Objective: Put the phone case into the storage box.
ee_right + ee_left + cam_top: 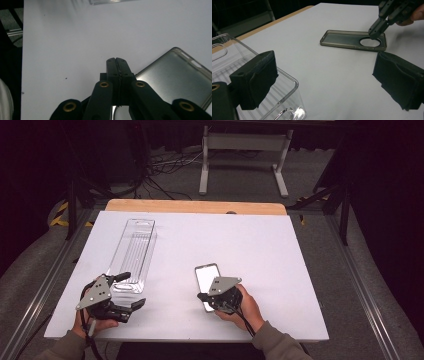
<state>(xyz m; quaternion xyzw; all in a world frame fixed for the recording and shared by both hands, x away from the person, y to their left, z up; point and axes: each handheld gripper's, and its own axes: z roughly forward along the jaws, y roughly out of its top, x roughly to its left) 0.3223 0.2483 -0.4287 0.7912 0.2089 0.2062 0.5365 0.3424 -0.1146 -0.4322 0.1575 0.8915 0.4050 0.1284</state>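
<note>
A smoky phone case [207, 279] lies open side up on the white tabletop [260, 250], near the front edge. The right claw [204, 296], jaws pressed together with nothing between them, tips down at the case's round camera opening. The left claw [131, 290] hangs spread wide at the near end of a clear plastic tray [134, 251]
</note>
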